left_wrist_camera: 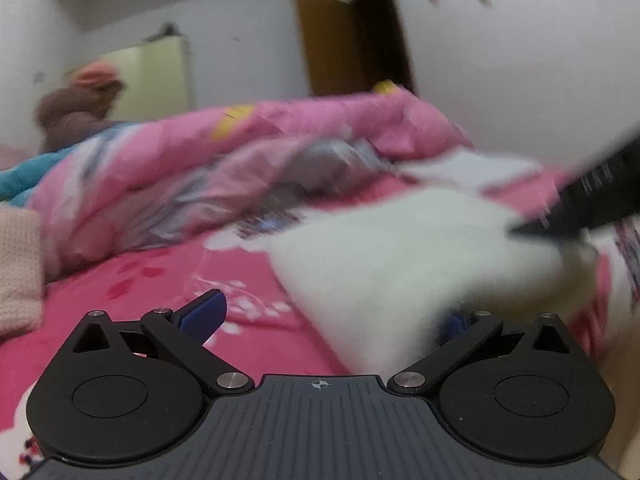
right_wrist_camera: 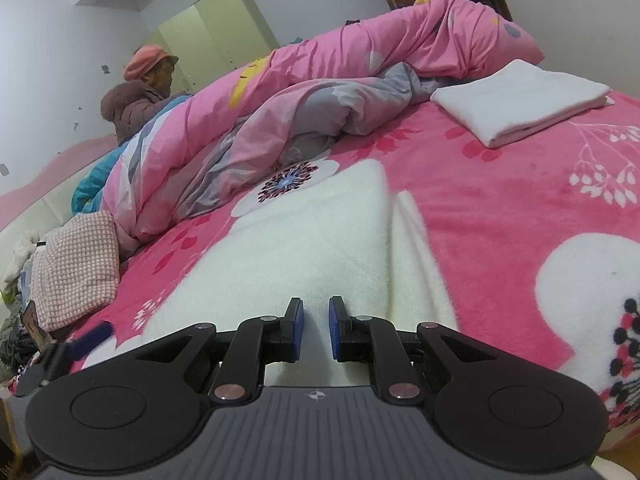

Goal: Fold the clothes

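Note:
A cream fleece garment lies on the pink flowered bed blanket. My right gripper sits at its near edge with a narrow gap between the jaws; the cloth lies under them, not visibly pinched. In the blurred left wrist view the same cream garment is lifted and draped over my left gripper's right finger; the left blue finger stands wide apart, so the left gripper is open. The right gripper body shows at the right.
A folded white garment lies at the far right of the bed. A rumpled pink and grey duvet runs along the back. A pink checked knit lies at the left edge. A person in an orange hat sits behind.

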### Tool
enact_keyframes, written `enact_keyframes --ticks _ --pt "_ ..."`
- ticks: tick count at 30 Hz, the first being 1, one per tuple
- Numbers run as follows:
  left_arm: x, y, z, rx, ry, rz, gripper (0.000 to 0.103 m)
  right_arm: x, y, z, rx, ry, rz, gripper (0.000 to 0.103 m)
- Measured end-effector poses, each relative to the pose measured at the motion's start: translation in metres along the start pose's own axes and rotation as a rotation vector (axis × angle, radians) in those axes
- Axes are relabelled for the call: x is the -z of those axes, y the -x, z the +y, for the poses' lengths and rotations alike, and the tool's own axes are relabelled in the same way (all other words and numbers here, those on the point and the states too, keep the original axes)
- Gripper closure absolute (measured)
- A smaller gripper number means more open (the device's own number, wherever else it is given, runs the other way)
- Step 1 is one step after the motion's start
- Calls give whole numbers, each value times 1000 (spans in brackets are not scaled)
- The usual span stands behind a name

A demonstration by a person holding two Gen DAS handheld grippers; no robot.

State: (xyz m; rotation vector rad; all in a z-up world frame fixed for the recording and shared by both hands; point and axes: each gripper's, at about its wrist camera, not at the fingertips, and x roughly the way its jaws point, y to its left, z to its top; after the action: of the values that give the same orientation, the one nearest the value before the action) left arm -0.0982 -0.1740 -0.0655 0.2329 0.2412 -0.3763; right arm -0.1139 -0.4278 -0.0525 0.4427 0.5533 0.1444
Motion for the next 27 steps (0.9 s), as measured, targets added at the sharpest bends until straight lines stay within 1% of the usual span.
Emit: enact_keyframes --ticks 3,6,10,12,15,17,19,23,25,27 --pt "5 -1 -3 -3 -14 14 0 0 -1 1 3 5 3 89" --pt "13 -3 -5 0 -26 47 0 1 -1 1 1 2 5 89" --pt "11 5 1 -32 13 7 0 1 -1 2 -2 0 3 89" --pt "11 6 1 -40 18 2 0 1 -1 2 -1 1 3 89" --pt "17 4 -4 -32 -9 24 0 2 -1 3 3 5 5 89" --pt "18 9 -4 -24 -9 5 0 2 -1 2 1 3 4 89" --pt "18 14 -3 -2 -18 -17 0 1 -1 2 3 1 4 89" --pt "20 14 -9 52 -45 -11 0 2 -1 4 6 3 4 89" --pt "21 7 -15 53 -74 8 0 2 -1 4 8 3 4 89" --pt "24 2 -18 18 -89 10 0 2 -1 4 9 3 4 89"
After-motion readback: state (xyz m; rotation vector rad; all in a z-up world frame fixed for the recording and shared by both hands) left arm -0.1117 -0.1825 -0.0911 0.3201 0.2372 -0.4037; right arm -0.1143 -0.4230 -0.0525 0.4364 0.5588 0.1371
